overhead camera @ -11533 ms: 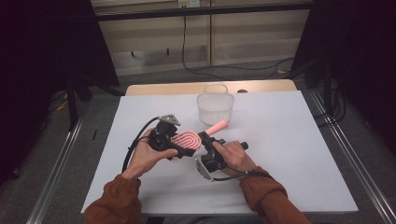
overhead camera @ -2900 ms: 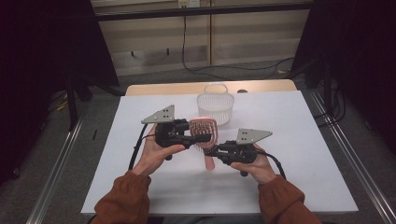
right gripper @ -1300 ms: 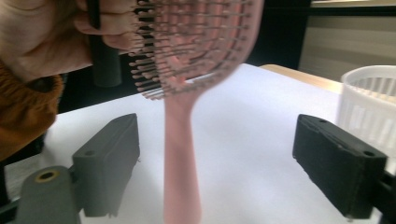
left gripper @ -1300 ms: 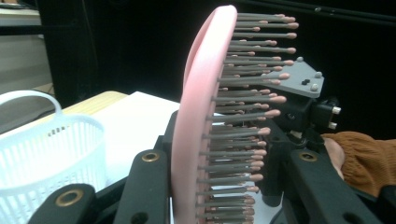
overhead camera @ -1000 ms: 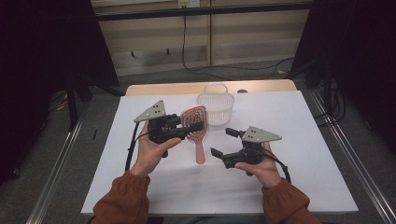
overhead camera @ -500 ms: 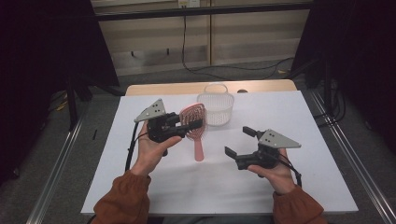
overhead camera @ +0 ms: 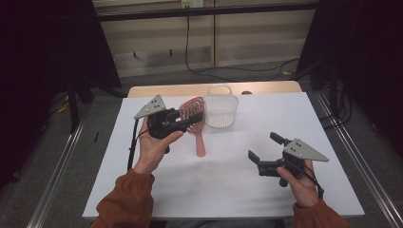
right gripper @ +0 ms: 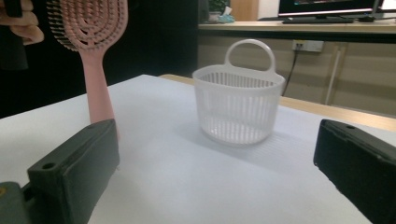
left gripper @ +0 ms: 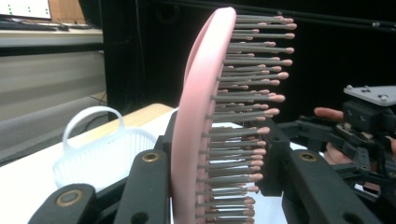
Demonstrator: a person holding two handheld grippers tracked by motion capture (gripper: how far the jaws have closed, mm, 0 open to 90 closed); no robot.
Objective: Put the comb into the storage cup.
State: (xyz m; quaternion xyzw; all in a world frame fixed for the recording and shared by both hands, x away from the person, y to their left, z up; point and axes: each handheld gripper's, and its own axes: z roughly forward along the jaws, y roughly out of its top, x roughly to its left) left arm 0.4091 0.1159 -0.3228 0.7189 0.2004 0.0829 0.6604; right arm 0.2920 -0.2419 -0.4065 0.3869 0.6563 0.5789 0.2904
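A white surface (overhead camera: 228, 190) is carrying a white basket (overhead camera: 220, 106) near its far edge, with bare wood showing just beyond the basket. Just beside the basket, the left hand-held gripper (overhead camera: 190, 118) is clamping the head of a pink hairbrush (overhead camera: 195, 121), handle hanging down. The right hand-held gripper (overhead camera: 262, 148) is hovering well apart from the basket, jaws spread and empty. Dark curtains and floor cables are surrounding the surface.
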